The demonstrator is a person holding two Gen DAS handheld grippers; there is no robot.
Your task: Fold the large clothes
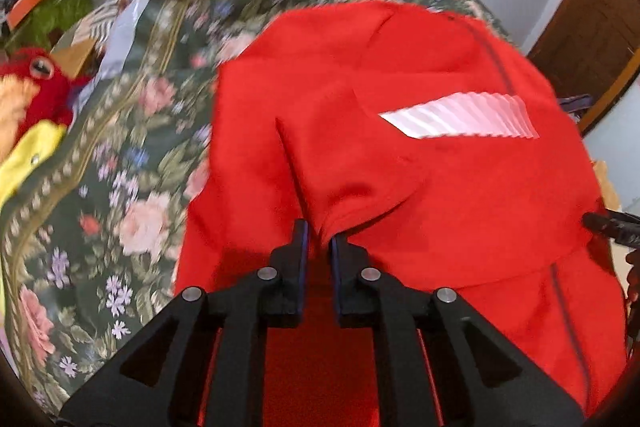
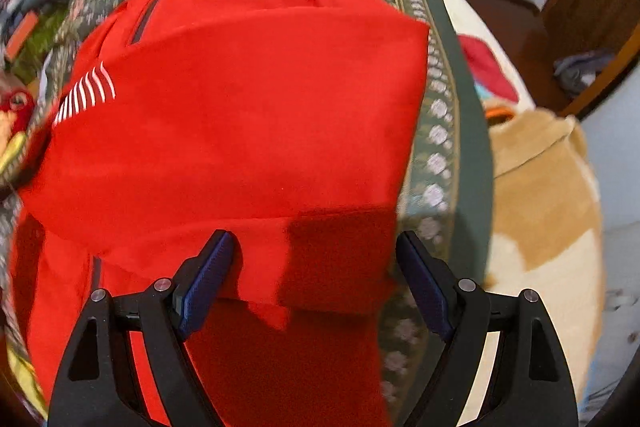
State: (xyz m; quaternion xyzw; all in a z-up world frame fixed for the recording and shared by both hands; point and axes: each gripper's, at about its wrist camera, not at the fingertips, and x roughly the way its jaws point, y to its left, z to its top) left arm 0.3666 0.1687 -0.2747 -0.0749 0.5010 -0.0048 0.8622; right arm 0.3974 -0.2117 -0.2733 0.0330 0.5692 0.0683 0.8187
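Left wrist view: a pinch of the red garment (image 1: 400,163) is seen between the nearly closed jaws of the left gripper (image 1: 319,241), the cloth spread over a floral bedspread (image 1: 132,155)

Right wrist view: the right gripper (image 2: 316,259) is held wide apart above the garment's folded corner, near the bedspread's bordered edge

Matt red cloth garment (image 2: 240,131) lying on a flower-printed woven bedspread (image 1: 120,187), matt black plastic gripper arms showing dull metal pins, fuzzy plush toy (image 1: 36,83), polished brown wooden door (image 1: 580,35)
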